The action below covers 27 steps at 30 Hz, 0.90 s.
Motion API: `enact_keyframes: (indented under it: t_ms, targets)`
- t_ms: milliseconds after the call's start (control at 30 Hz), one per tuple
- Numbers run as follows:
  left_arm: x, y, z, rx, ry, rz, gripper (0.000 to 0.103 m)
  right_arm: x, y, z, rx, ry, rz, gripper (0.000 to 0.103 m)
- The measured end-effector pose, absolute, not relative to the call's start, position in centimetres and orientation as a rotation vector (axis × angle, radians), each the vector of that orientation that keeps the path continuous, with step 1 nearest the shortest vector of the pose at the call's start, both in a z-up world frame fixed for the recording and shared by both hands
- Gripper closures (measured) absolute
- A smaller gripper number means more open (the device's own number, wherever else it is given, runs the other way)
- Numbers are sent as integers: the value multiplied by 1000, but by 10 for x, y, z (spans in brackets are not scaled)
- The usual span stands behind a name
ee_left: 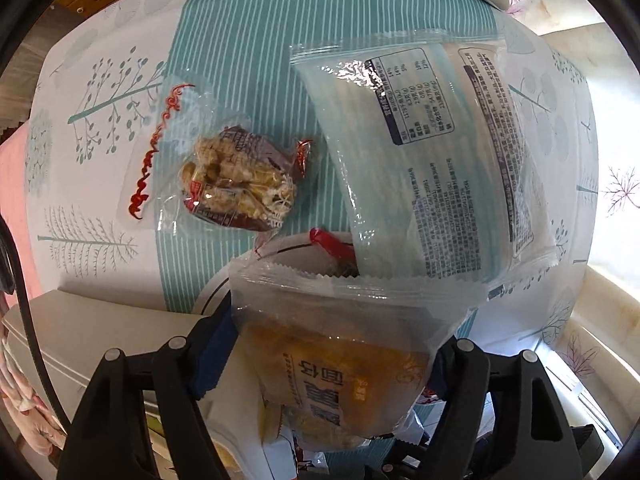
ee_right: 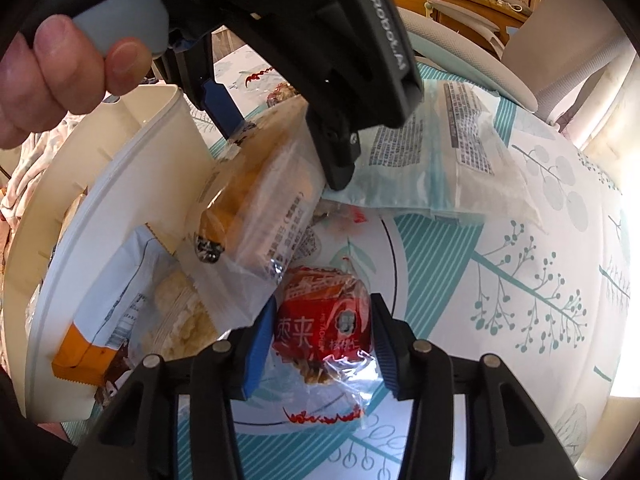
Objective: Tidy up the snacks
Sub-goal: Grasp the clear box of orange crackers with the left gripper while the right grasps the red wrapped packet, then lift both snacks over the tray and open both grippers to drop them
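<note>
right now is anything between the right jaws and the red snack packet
Nothing visible. The red snack packet sits directly between the jaws of the right gripper, a pad against each side. The bread packet in the left gripper hangs close by, outside the gap.

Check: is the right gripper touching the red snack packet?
Cannot tell. In the right wrist view the red snack packet sits between the right gripper's pads, wrapper edges hiding any contact.
</note>
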State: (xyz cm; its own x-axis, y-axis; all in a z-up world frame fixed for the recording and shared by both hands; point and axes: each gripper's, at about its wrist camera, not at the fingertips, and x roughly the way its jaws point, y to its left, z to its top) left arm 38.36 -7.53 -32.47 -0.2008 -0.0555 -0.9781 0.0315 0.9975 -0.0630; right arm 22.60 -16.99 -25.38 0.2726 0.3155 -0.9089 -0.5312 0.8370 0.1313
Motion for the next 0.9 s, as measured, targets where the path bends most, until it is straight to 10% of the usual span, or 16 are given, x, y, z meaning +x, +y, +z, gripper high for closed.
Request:
enact_keyframes:
  t_ms: [900]
  targets:
    - [321,-118,-170,-83,1614,-246,27,160,-239,-202,-74,1173,511,57]
